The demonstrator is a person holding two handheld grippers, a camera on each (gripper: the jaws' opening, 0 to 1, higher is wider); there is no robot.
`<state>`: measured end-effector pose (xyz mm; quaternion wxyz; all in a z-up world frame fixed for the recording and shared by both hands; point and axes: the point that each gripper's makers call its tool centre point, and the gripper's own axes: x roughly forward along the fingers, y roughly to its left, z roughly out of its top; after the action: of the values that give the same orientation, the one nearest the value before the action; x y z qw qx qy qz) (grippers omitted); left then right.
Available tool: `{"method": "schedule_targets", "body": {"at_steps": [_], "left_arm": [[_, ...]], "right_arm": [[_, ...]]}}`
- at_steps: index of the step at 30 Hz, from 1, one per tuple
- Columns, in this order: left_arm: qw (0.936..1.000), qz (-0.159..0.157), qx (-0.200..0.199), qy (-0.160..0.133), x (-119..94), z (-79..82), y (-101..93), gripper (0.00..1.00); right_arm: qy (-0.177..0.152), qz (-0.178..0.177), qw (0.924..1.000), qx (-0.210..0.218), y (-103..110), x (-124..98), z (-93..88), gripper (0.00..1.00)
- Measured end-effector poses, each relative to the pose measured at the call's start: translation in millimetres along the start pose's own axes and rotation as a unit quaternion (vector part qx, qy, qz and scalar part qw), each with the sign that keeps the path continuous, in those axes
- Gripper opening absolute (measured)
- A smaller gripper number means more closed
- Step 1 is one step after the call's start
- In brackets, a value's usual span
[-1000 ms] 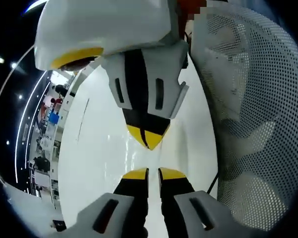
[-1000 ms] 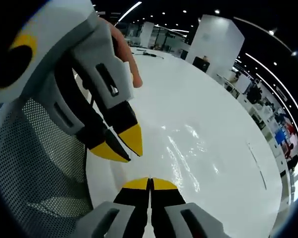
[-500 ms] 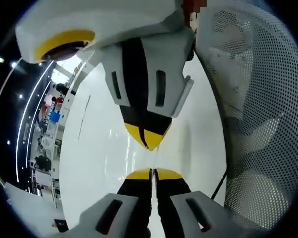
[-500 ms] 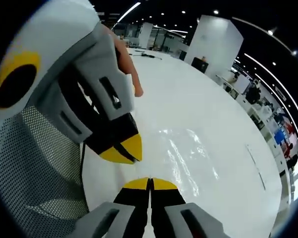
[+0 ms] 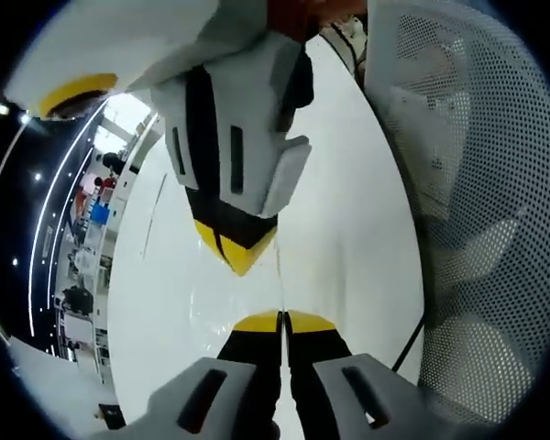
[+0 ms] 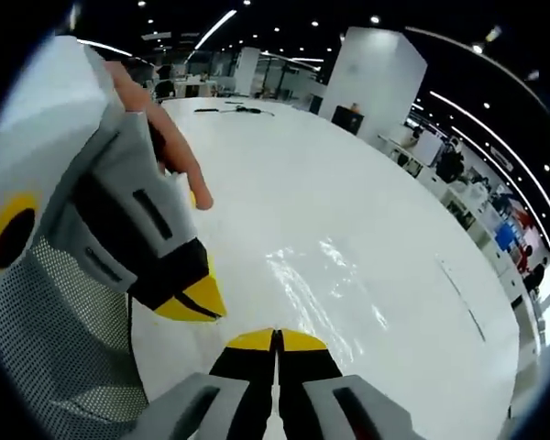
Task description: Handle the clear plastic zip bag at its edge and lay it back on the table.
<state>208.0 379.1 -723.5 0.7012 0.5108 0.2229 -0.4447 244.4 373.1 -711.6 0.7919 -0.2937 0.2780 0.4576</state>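
The clear zip bag (image 6: 325,284) lies flat on the white table (image 6: 348,174) as a glossy, wrinkled sheen that runs up to my right gripper (image 6: 277,337), whose yellow-tipped jaws are shut at the bag's near edge. My left gripper (image 6: 202,302) comes in from the left, held by a hand (image 6: 170,147), with its tips closed low over the table beside the same edge. In the left gripper view my left gripper (image 5: 282,318) is shut, a faint film line rising from its jaws. The right gripper (image 5: 240,261) points down at it, a short gap away.
A white mesh chair back (image 5: 477,229) stands close along the table's edge, also (image 6: 46,367). A thin black cable (image 5: 408,344) hangs by it. Dark cables (image 6: 234,110) lie at the table's far end. Desks and people stand beyond the table (image 5: 92,211).
My left gripper's jaws had a small gap a second ago and have closed. The two grippers have shifted sideways relative to each other. The right gripper stayed shut.
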Motion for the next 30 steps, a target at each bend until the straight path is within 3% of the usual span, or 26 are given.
{"method": "schedule_targets", "body": {"at_steps": [12,18,30], "left_arm": [[0.9999,-0.011,-0.002,0.008,7,1.3,-9.8,0.0],[0.9999,-0.013,0.0,0.008,9,2.3,-13.3,0.0],[0.9999,-0.012,0.0,0.009,7,1.5,-12.6,0.0]], "right_arm": [[-0.034,-0.038,0.9981,0.036,-29,-10,27.5,0.0],[-0.046,-0.049,0.9973,0.03,-36,-15,41.6,0.0],[-0.051,-0.055,0.9968,0.03,-40,-17,44.6,0.0]]}}
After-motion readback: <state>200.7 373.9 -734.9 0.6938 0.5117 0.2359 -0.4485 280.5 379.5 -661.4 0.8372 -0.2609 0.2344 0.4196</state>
